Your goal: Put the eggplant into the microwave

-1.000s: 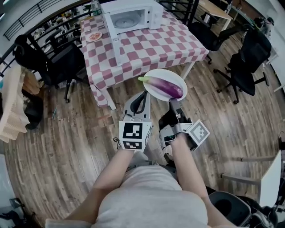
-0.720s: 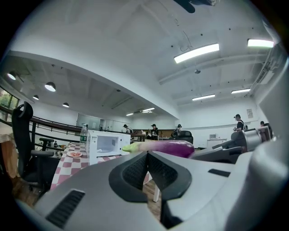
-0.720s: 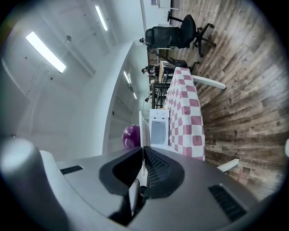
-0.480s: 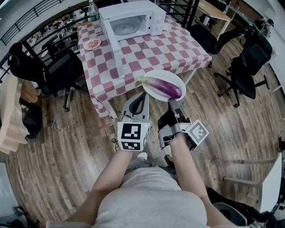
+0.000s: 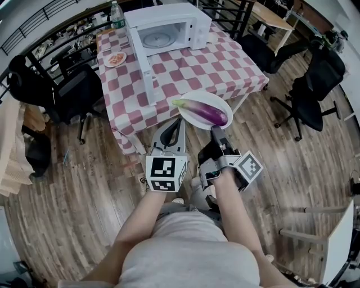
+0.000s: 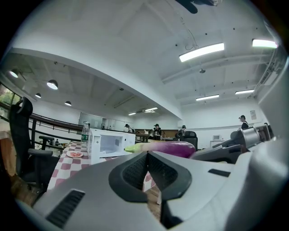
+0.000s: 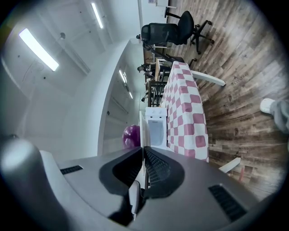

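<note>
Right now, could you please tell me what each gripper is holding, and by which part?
The right gripper pinches the near rim of the white plate that carries the eggplant. The left gripper has its jaws together on nothing, its tip by the plate's edge.

We see a table under a red-and-white checked cloth (image 5: 225,62). A small dish of food (image 5: 115,58) sits near its far left corner, with a water bottle (image 5: 117,16) just beyond. One black office chair (image 5: 76,87) stands left of the table and another black chair (image 5: 315,84) well off to the right, on a wood-plank floor (image 5: 84,202).
</note>
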Tool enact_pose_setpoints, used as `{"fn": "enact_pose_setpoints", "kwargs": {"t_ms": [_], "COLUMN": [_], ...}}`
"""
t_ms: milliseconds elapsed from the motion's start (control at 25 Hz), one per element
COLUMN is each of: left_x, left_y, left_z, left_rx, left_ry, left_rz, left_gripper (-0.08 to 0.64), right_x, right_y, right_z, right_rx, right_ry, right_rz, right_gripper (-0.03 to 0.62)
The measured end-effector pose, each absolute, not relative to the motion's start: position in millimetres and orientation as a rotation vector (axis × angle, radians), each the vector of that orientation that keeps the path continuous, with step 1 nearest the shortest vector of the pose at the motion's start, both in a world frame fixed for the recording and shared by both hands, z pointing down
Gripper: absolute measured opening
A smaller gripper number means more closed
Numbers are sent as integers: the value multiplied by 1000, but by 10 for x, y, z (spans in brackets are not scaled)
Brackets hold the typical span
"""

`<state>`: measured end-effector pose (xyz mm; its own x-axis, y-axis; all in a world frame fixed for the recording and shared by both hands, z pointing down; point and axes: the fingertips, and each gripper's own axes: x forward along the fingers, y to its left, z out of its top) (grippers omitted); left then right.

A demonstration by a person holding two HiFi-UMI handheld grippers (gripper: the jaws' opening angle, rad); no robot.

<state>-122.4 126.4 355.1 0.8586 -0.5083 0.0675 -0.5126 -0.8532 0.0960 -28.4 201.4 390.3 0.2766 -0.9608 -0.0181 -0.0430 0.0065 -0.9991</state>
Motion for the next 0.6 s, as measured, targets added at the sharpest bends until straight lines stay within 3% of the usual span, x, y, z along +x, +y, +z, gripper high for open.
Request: {"fn": "enact_pose_setpoints", "kwargs": {"t_ms": [600], "left_x": [-662], "left_y": [661], "left_z": [3619], "left_rx": [2904], "left_ry": [-871], "left_rz": [79], "left_gripper": [4], "right_x": [283], "right_y": [1377], "right_z": [3981], "right_rx": [-1321], "right_ry": [1052], "right_rz": [-1029], "right_gripper": [35]}}
